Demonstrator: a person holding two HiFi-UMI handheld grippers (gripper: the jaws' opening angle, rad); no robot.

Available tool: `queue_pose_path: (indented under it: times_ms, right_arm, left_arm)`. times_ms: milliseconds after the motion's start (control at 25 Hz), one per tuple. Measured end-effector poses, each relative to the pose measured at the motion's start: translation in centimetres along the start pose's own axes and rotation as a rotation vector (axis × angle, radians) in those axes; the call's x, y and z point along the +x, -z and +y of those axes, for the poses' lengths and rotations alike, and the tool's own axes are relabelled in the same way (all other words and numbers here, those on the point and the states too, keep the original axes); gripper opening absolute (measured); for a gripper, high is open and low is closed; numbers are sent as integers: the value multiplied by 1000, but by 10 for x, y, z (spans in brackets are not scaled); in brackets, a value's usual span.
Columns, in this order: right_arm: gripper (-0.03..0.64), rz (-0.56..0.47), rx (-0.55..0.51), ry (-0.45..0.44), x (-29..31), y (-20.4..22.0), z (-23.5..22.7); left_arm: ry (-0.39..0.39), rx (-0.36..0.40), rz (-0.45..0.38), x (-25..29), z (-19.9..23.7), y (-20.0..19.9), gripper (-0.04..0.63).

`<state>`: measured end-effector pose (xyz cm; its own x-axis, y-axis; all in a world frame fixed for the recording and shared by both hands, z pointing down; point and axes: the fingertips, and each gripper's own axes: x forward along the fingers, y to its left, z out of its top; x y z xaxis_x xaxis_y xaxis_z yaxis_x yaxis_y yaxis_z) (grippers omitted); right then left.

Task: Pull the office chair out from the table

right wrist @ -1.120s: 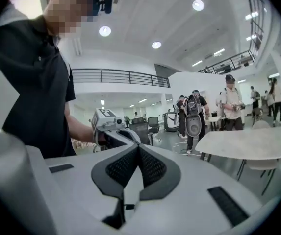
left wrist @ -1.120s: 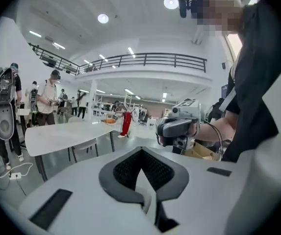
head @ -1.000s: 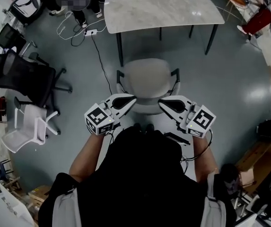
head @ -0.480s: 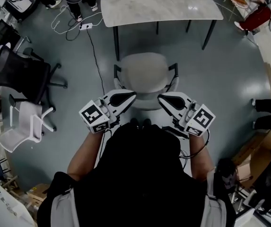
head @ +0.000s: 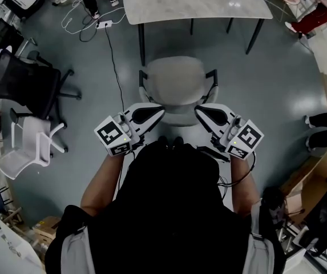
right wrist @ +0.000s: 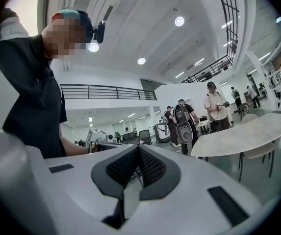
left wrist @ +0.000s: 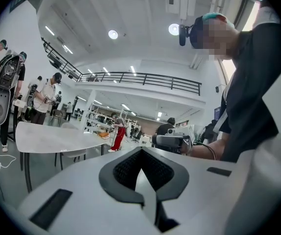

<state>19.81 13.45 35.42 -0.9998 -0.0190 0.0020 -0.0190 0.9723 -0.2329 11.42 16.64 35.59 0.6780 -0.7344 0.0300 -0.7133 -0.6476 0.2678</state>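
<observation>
Since both sets of jaws are clenched with nothing between them, my main worry is control. The left gripper [head: 158, 114] and right gripper [head: 199, 112] lie level, tips turned in toward each other over the top of the backrest [head: 178, 120]. Each gripper view confirms it, with the pads pressed together at the left [left wrist: 141, 168] and at the right [right wrist: 138, 168] and only the room beyond. Any further pull would come from resting or hooking on the backrest, not from a grip. I judge the tips could slide off its rounded edge, or the chair could swivel rather than travel. A black cable [head: 116, 76] runs along the floor [head: 277, 90] just beside the chair's left side and could catch the base. The base itself is hidden under the seat. I also stand close behind, so a quick tug could run the chair into my feet.

The office chair [head: 177, 83] sits straight ahead of me, between me and the table [head: 197, 1]. A strip of bare floor separates its seat from the table's edge, so it looks largely pulled out. It has a pale, rounded seat, black armrests [head: 211, 87] on either side and a light backrest facing me.
</observation>
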Motion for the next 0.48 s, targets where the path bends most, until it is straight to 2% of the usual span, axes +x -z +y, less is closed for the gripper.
queue_pose_path:
  times_ms: [280,480]
  right_arm:
    - [18,13,-24,22,1,2,-1]
    - [18,30,-49,22,4,2,2]
  left_arm:
    - [-4,-24,41,-4,0,20,12]
    - [-1,-13,56,0,3,23,12]
